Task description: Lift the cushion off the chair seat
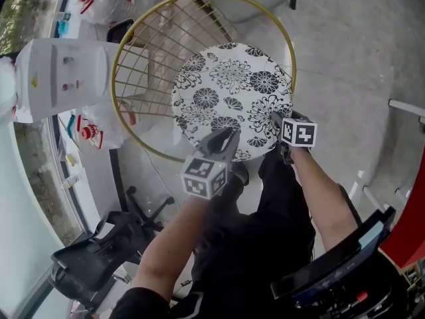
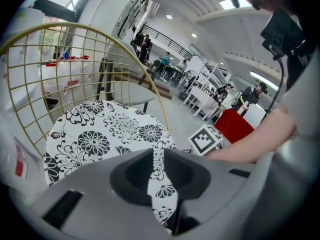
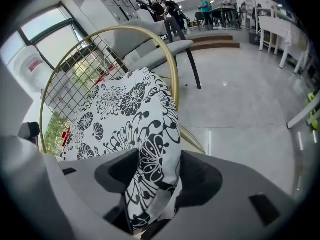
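Observation:
A round white cushion printed with black flowers lies on the seat of a gold wire chair. My left gripper is at the cushion's near edge, and my right gripper at its near right edge. In the left gripper view the jaws stand close together with a thin strip of the cushion between them. In the right gripper view the cushion's thick edge fills the gap of the jaws and touches both pads.
A white water dispenser stands left of the chair. A black office chair base is at the lower left. A grey chair stands behind, a red panel at the right. People and tables are far off.

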`<move>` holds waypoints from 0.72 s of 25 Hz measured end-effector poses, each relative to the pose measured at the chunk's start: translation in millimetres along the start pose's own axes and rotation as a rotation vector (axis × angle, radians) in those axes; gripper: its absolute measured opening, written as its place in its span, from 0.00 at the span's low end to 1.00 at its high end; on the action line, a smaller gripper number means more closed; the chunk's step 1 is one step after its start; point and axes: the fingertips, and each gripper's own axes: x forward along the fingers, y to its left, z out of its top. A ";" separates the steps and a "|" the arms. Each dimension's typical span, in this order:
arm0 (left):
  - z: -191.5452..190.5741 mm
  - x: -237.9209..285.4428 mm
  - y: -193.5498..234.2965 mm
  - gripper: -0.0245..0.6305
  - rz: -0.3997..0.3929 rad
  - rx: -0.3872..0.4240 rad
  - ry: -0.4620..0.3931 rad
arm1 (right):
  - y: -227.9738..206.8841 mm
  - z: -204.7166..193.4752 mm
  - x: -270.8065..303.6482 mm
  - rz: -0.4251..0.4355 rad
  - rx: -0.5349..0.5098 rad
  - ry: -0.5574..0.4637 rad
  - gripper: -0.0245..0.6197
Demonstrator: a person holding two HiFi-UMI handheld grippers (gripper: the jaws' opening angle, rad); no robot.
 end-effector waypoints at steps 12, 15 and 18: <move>4.1 -2.6 -6.8 0.09 -0.014 0.006 -0.009 | 1.4 -2.3 -4.1 0.026 0.024 -0.004 0.32; 4.5 -7.8 -10.7 0.09 -0.027 0.009 -0.009 | -3.5 -4.1 -10.5 0.017 0.037 -0.006 0.29; 9.8 -15.4 -17.3 0.08 -0.033 0.016 -0.012 | -6.5 -3.8 -23.1 -0.002 0.028 -0.006 0.19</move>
